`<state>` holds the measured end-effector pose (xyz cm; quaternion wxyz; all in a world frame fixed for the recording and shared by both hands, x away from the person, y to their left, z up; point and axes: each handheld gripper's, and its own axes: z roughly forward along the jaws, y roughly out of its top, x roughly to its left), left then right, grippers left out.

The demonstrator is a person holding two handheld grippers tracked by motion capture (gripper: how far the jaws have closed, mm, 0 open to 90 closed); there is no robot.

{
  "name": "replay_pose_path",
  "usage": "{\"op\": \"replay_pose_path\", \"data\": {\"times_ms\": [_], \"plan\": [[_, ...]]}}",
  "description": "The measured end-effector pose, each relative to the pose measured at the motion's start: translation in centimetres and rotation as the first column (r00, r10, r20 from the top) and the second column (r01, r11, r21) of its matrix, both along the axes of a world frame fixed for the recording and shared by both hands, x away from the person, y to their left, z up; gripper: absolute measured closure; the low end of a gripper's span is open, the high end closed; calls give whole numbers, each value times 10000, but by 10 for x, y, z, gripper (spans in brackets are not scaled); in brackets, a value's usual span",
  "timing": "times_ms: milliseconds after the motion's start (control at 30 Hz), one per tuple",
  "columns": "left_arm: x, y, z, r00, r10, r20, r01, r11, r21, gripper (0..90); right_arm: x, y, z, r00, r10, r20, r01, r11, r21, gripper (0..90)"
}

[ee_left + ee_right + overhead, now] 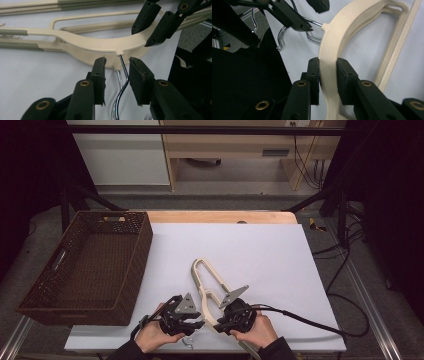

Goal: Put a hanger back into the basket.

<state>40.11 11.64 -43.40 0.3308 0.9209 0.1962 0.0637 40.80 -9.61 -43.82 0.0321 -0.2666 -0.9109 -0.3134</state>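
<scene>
Two cream plastic clothes hangers [207,287] with chrome wire hooks lay stacked on the white table sheet [280,265], at lower centre of the high view. Their long axis ran from the lower middle of that frame up towards its centre, tilted slightly left; the looped shoulder end pointed away from the person and the chrome hook [122,82] pointed towards the bottom edge.

The right gripper [328,66] was clenched on the cream curved body of a hanger, both pads pressing its flanks at the middle of the right gripper view. The left gripper [117,66] stood astride the chrome hook just below its root in the hanger's neck. Its jaws were part-closed with daylight on either side of the wire, so the hook sat between them ungripped.

The dark brown woven basket [87,265] stood at the left of the high view, apart from the hangers, and held nothing visible.

Judgement: the work appeared to be at an early stage. One grip was secured on the body; the second, on the hook, was not yet made. Lifting the hangers and carrying them, presumably to the basket, remained outstanding. Whether both hangers or one would come up could not be told.
</scene>
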Motion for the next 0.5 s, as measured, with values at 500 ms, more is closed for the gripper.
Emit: {"op": "replay_pose_path", "data": {"times_ms": [500], "plan": [[-7, -10, 2, 9998, -20, 218, 9, 9987, 518, 808, -1, -1, 1, 9998, 169, 101, -170, 9999, 32, 733]]}}
